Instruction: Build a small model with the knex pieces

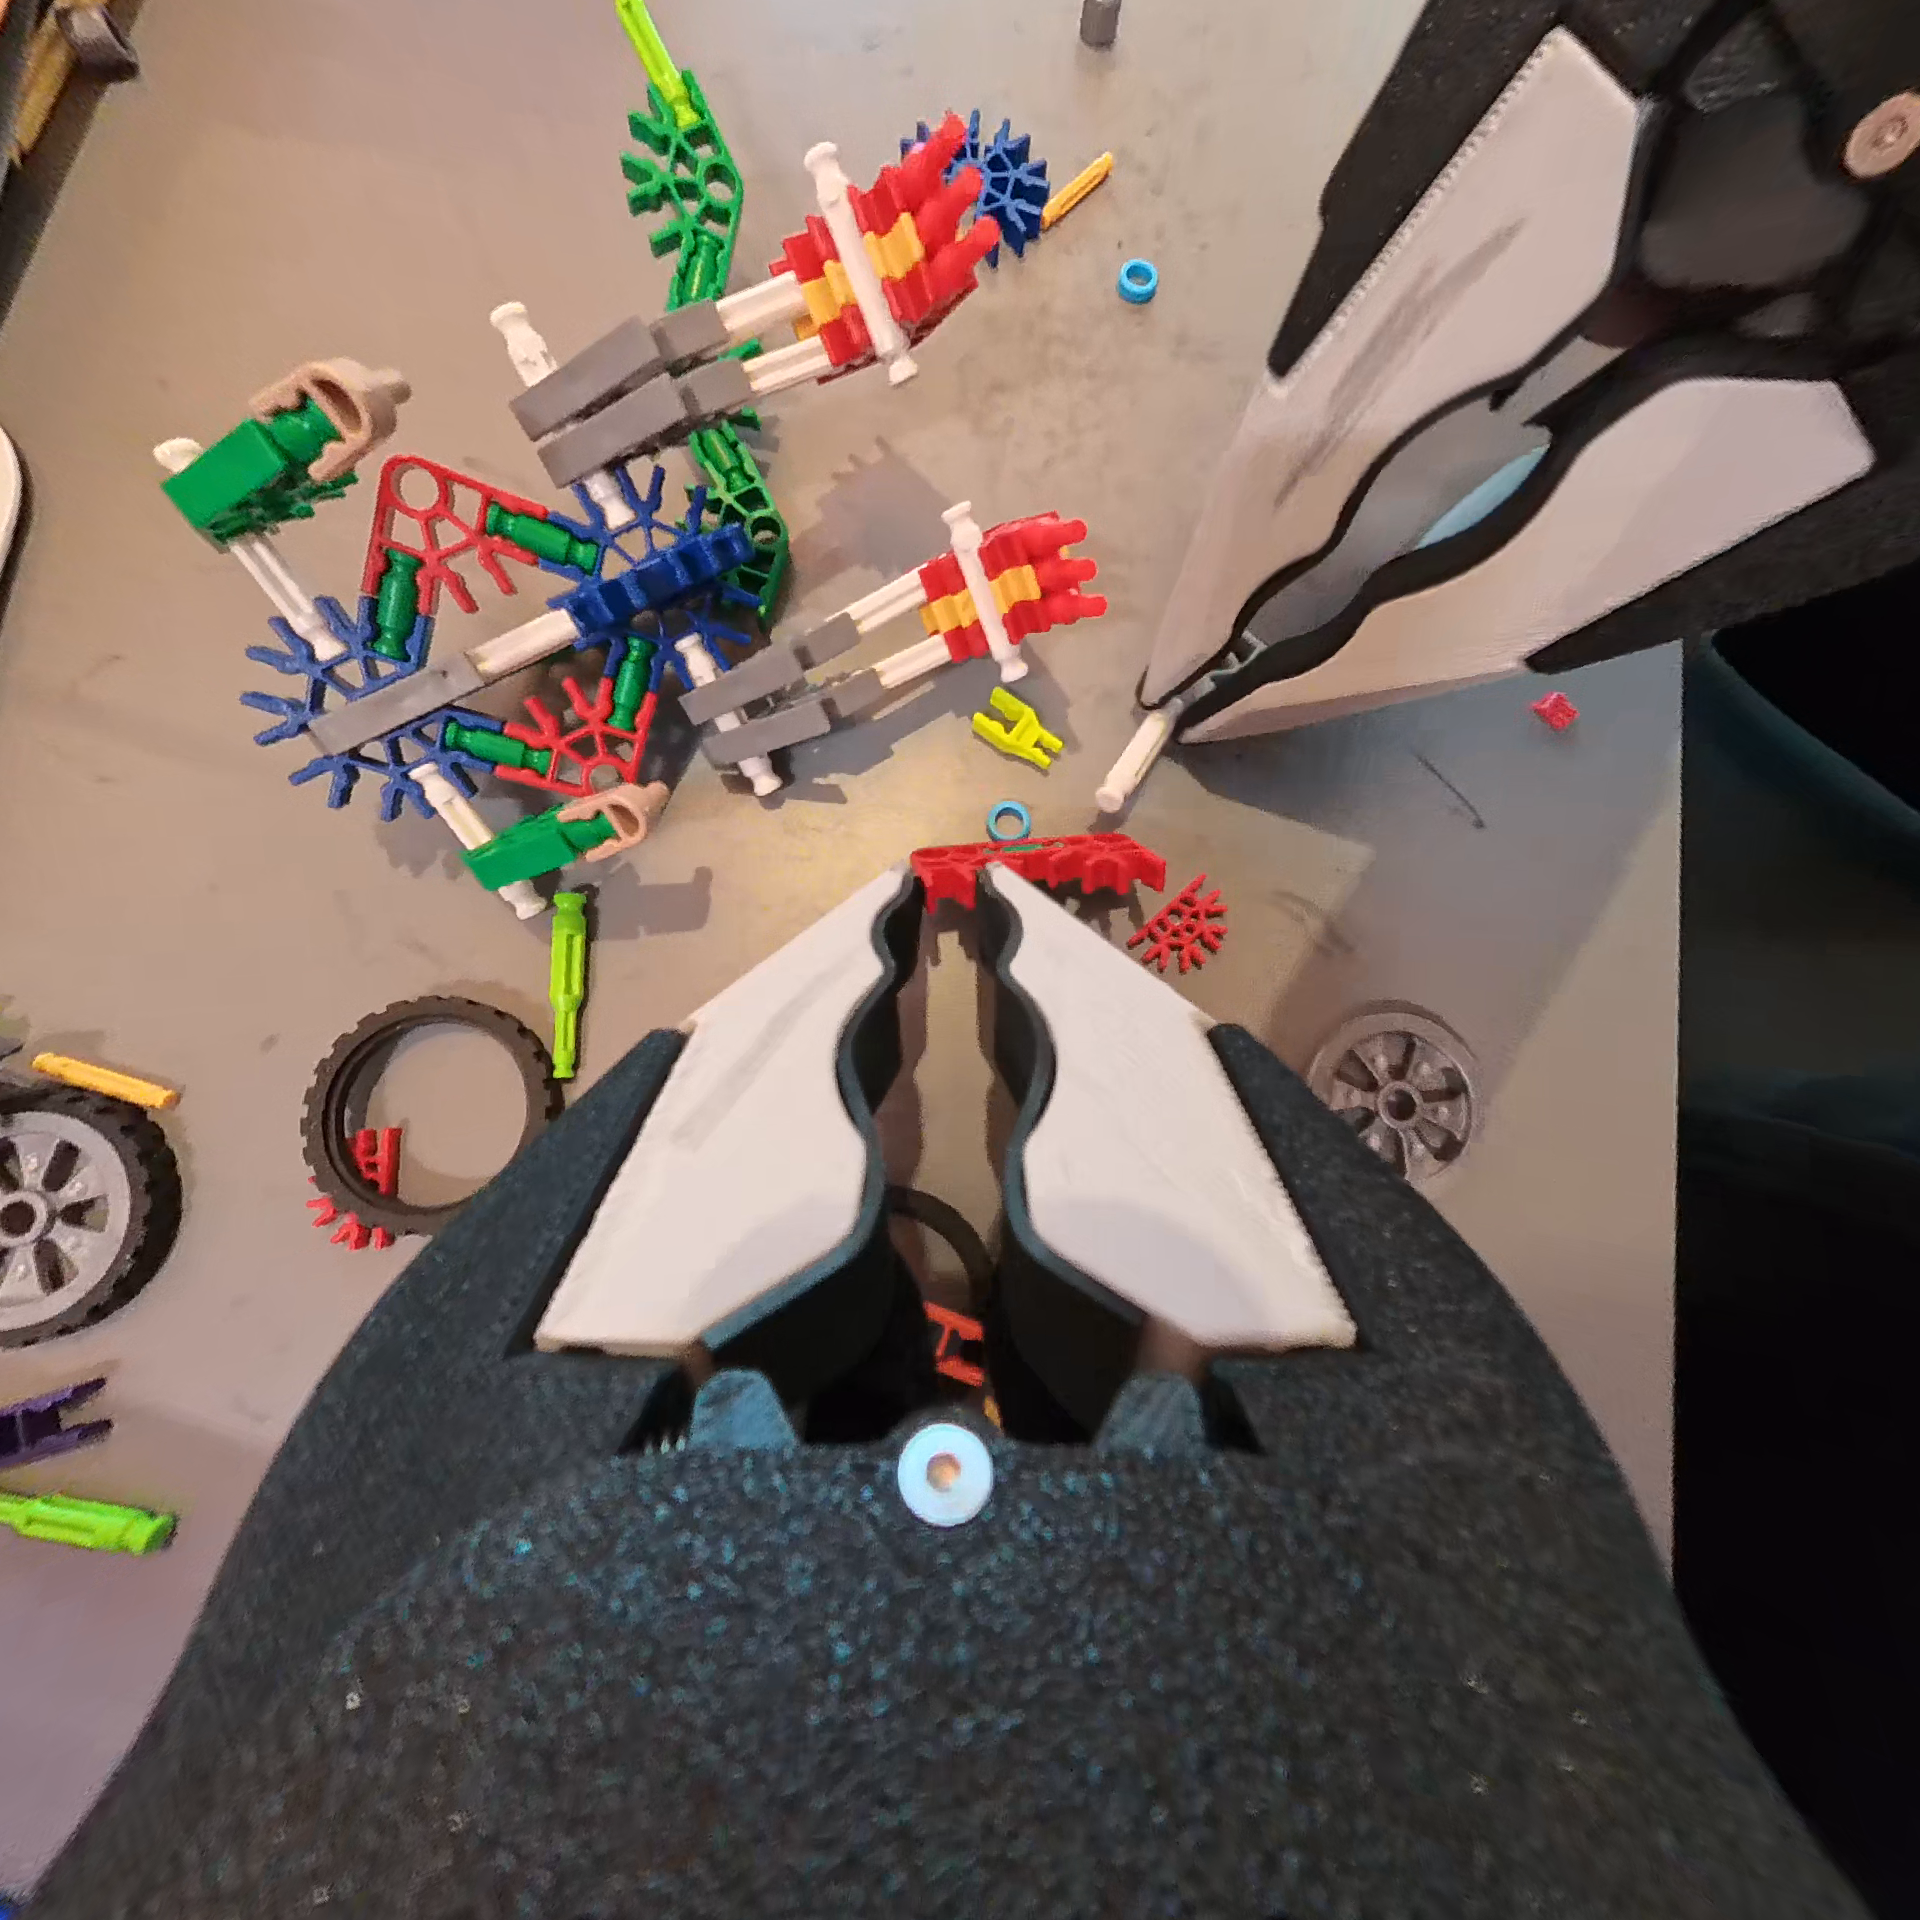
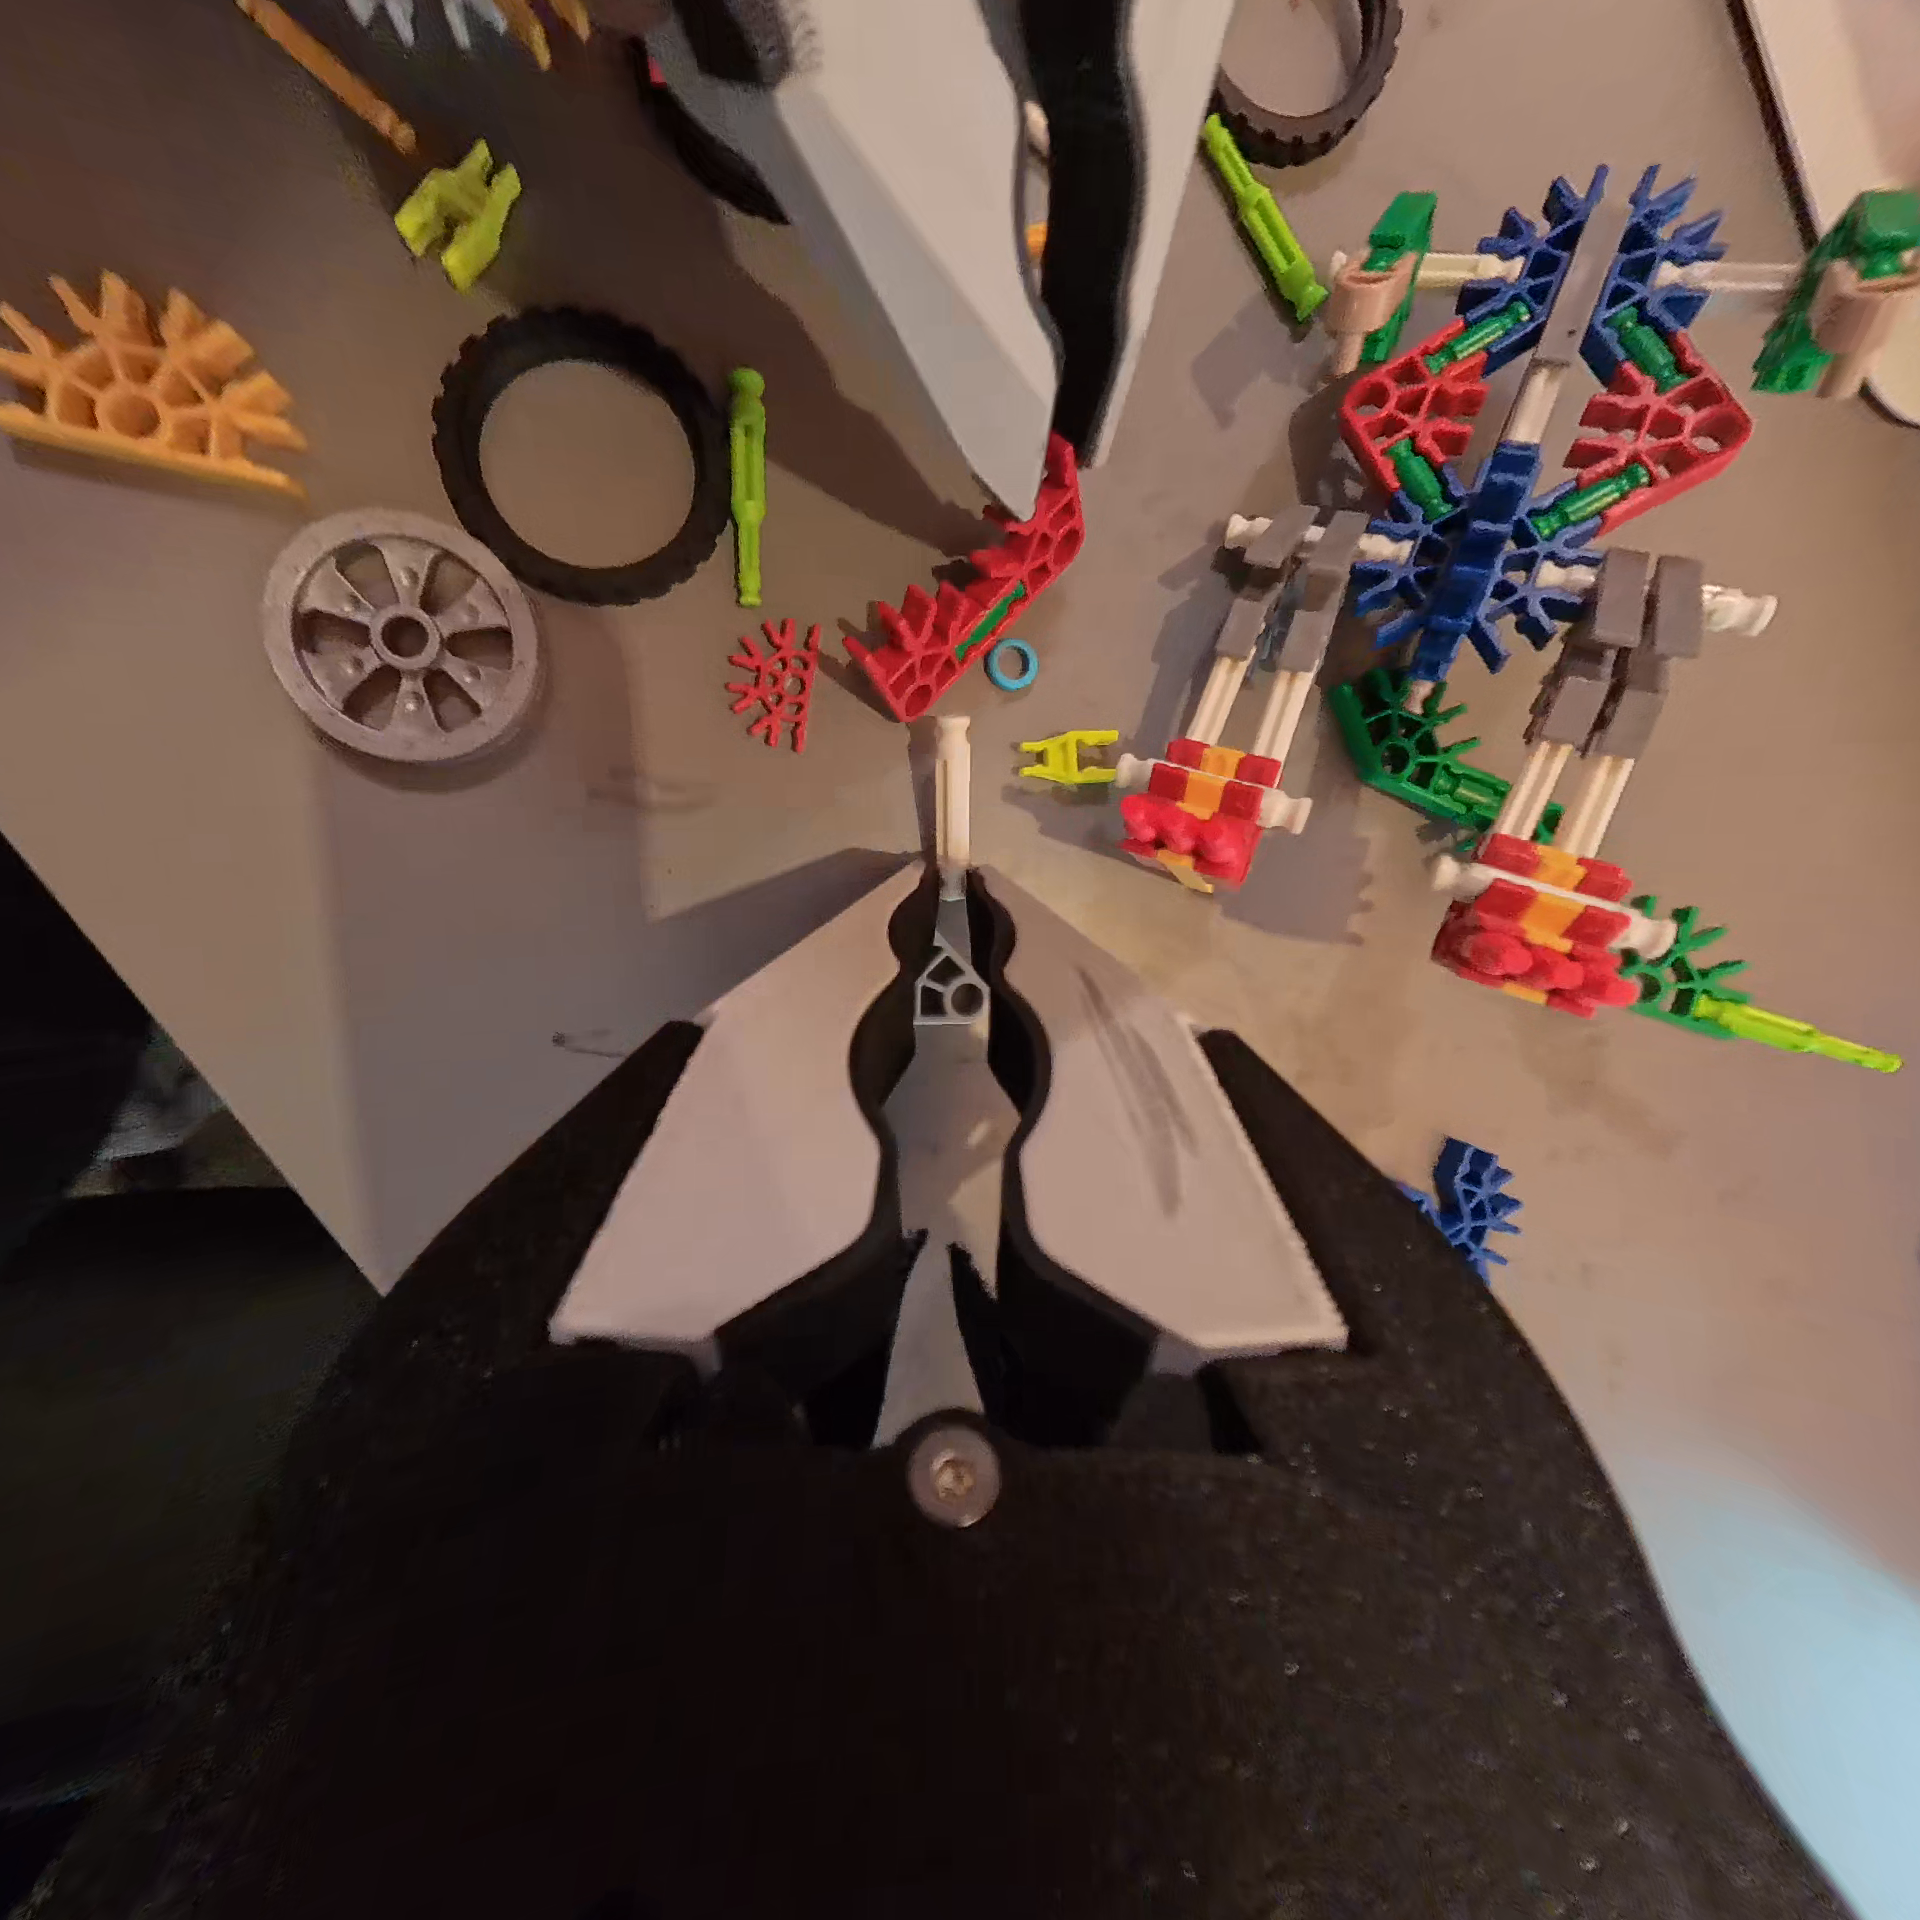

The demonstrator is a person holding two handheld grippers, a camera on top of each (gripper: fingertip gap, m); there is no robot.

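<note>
Big multicolour rod-and-connector build sprawls across the grey table. Loose bits around it: a black tyre, grey wheel hub, small blue ring.

You are facing two blue rings: the near ring just past the tips of your left claw, the far ring well ahead. Two red-and-yellow block clusters are lying ahead, the nearer cluster and the farther cluster. One loose black tyre and one tyred wheel are sitting left of that claw, and one bare grey hub right of it. It is pinching one long red connector, with one small red fan beside. Your right claw is gripping one grey connector carrying one white rod.
</note>
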